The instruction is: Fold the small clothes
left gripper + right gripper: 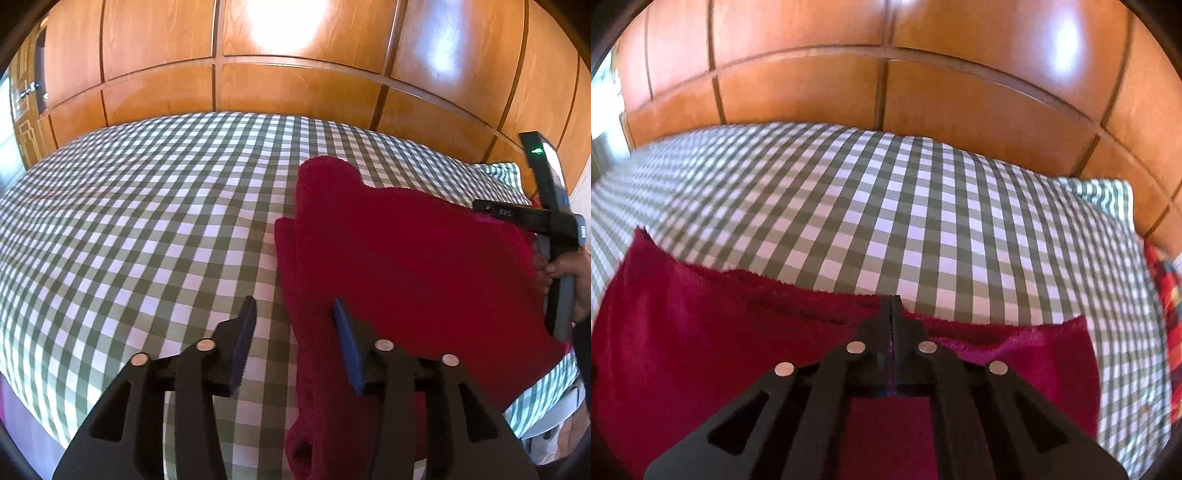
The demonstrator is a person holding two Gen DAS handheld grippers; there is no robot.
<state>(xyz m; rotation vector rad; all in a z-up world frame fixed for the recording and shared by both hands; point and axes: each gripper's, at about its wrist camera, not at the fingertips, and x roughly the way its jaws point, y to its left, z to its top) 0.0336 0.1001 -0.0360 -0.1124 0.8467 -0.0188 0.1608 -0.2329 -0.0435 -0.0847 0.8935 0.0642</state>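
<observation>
A dark red fleece garment (399, 258) lies on the green-and-white checked bed sheet (147, 221), with folds along its left side. My left gripper (295, 301) is open; the garment's left edge lies between its blue pads (347, 343), which do not press on it. In the left wrist view my right gripper (480, 206) sits at the garment's far right edge, held by a person's hand (569, 273). In the right wrist view the right gripper (894, 299) is shut on the far edge of the garment (701, 350), a thin sliver of red showing between its fingers.
Glossy wooden wardrobe doors (295, 85) rise right behind the bed. A pillow in the same check (1108, 195) lies at the far right. A red plaid cloth (1167, 295) shows at the right edge. Bare sheet (886, 206) stretches beyond the garment.
</observation>
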